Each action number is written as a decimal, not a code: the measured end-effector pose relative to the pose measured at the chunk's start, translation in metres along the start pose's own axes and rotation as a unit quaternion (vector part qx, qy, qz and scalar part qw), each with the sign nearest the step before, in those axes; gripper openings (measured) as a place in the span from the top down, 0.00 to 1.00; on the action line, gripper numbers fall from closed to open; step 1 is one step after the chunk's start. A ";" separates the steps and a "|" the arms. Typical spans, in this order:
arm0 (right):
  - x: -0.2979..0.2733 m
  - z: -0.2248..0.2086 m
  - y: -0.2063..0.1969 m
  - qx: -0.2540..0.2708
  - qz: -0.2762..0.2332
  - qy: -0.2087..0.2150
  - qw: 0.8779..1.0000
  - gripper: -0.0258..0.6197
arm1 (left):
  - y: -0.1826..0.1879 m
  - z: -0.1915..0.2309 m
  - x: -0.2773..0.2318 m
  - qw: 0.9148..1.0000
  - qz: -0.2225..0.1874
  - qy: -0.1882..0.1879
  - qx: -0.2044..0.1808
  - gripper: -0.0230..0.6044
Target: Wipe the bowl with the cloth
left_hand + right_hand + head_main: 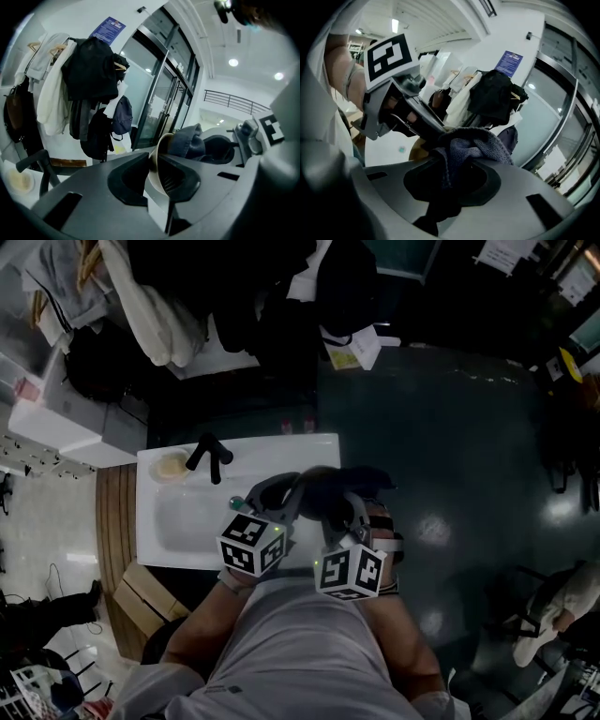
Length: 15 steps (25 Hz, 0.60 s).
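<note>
My left gripper (pixel 158 180) has its jaws clamped on the rim of the bowl (pixel 158 152). It holds the bowl up over the right edge of the sink (pixel 178 521). My right gripper (pixel 454 176) has its jaws pinched on the cloth (pixel 476 145). The cloth touches the bowl just to the right of my left jaws, so I think I wipe leftward next.

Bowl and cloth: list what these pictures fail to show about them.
Inside of the bowl: left gripper view shows only its rim, edge-on in the left gripper's jaws; the cloth covers the rest.
Head view: bowl and cloth merge into one dark mass behind both grippers; too dim.
Right gripper view: the cloth clamped in the right gripper hides most of the bowl; its cleanliness cannot be told.
</note>
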State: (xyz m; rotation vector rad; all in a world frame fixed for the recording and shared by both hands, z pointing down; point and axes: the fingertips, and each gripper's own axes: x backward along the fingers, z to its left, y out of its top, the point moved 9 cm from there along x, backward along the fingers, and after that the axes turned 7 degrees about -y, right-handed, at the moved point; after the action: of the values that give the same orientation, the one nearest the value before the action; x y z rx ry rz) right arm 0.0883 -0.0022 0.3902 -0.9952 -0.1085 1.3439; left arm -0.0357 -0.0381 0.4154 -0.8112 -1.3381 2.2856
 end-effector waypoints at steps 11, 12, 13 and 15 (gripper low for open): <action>-0.032 0.021 0.019 0.240 0.091 0.058 0.965 0.83 | 0.008 0.010 0.005 1.000 0.010 -0.024 -0.016 0.89; -0.034 0.025 0.019 0.256 0.100 0.068 0.959 0.83 | 0.008 0.010 0.005 0.999 0.012 -0.024 -0.020 0.89; -0.036 0.027 0.019 0.271 0.108 0.075 0.954 0.83 | 0.008 0.010 0.005 0.999 0.013 -0.024 -0.021 0.89; -0.037 0.031 0.019 0.298 0.122 0.091 0.943 0.83 | 0.009 0.011 0.006 0.999 0.013 -0.027 -0.021 0.89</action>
State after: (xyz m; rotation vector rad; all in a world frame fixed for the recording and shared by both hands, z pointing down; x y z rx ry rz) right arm 0.0446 -0.0188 0.4142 -0.6181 0.5506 1.3784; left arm -0.0481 -0.0463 0.4103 -0.7913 -1.4100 2.3225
